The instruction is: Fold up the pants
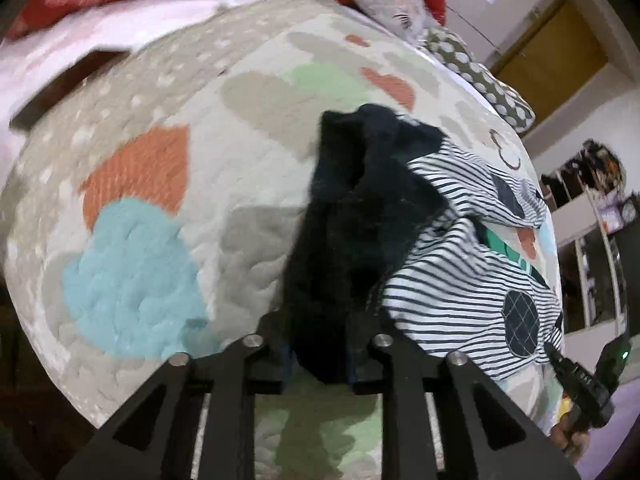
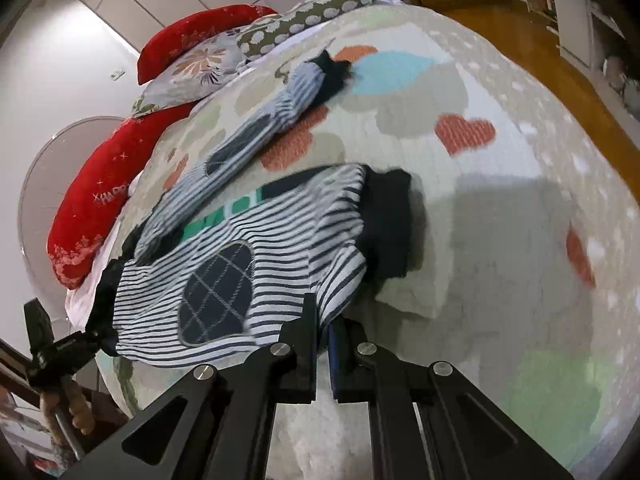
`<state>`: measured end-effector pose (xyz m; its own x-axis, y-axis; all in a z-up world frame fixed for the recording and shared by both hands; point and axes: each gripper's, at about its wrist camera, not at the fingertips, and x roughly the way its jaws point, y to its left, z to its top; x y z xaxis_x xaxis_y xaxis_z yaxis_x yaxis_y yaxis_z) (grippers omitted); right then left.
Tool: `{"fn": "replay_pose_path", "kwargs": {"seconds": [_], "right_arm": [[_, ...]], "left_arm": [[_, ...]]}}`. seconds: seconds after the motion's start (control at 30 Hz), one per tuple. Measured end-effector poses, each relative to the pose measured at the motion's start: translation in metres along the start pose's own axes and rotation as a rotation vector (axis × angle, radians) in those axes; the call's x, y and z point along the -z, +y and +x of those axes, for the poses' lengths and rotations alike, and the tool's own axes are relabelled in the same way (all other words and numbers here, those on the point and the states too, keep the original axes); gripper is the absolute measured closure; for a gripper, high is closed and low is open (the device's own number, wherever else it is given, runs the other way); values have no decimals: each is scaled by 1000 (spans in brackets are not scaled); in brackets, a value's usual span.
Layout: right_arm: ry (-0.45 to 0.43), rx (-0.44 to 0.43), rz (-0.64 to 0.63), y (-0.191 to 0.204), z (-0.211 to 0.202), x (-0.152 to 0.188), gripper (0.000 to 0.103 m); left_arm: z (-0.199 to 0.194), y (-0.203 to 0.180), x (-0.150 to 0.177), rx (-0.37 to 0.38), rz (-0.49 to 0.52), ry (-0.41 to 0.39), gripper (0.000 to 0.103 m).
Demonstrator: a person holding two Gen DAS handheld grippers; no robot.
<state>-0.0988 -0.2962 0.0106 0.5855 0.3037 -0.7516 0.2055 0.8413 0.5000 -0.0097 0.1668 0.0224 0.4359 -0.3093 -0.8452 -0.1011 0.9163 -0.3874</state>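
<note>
The pants are white with dark stripes, dark quilted knee patches and dark cuffs, and lie on a quilted bedspread. My left gripper is shut on the dark waistband, which bunches up in front of it, with the striped cloth trailing to the right. My right gripper is shut on a striped edge of the pants near one knee patch. One leg stretches away toward the pillows. The left gripper also shows in the right wrist view at the lower left, holding the pants' dark end.
Red pillows, a floral pillow and a dotted pillow lie at the head of the bed. A wooden floor and white shelves are beyond the bed's far side. A brown door is at the right.
</note>
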Motion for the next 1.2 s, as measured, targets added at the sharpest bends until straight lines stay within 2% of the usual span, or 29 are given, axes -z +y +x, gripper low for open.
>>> {"fn": "replay_pose_path", "kwargs": {"seconds": [0.03, 0.1, 0.17, 0.23, 0.3, 0.5, 0.57, 0.7, 0.77, 0.83, 0.87, 0.9, 0.93, 0.97, 1.03, 1.13, 1.2], "right_arm": [[-6, 0, 12, -3, 0, 1, 96], [-12, -27, 46, -11, -3, 3, 93], [-21, -39, 59, -16, -10, 2, 82], [-55, -18, 54, -19, -20, 0, 56], [-101, 13, 54, -23, -33, -2, 51], [-188, 84, 5, -22, -57, -7, 51], [-214, 119, -43, -12, -59, -7, 50], [-191, 144, -88, -1, -44, -10, 49], [-175, 199, -74, -2, -31, -15, 49], [-162, 182, -31, -10, -22, -19, 50], [-143, 131, 7, -18, -16, -23, 53], [-130, 100, 24, -21, -12, -25, 65], [-112, 65, 33, -25, -9, -27, 81], [-101, 49, 28, -27, -8, -28, 85], [-108, 55, 15, -26, -12, -28, 88], [-123, 121, 11, -30, -17, -25, 88], [-118, 119, 20, -32, -17, -24, 87]], "left_arm": [[0, 5, 1, 13, -20, -1, 75], [-5, 13, 3, 42, -41, -12, 74], [-13, 13, 6, 31, -35, -39, 71], [-22, 9, 8, 11, -10, -72, 70], [-32, 3, 9, -17, 24, -113, 68], [-52, -11, 10, -24, 53, -193, 62], [-55, -18, 13, -19, 64, -211, 54], [-54, -33, 18, 20, 86, -195, 53], [-52, -38, 21, 18, 100, -189, 53], [-50, -40, 21, 15, 103, -183, 53], [-49, -40, 22, 14, 101, -180, 53], [-48, -40, 22, 14, 95, -176, 53], [-47, -39, 22, 13, 91, -174, 53], [-47, -39, 22, 10, 88, -173, 53], [-45, -39, 23, 0, 86, -171, 53], [-41, -40, 22, -14, 89, -162, 53], [-39, -42, 22, -26, 99, -160, 53]]}}
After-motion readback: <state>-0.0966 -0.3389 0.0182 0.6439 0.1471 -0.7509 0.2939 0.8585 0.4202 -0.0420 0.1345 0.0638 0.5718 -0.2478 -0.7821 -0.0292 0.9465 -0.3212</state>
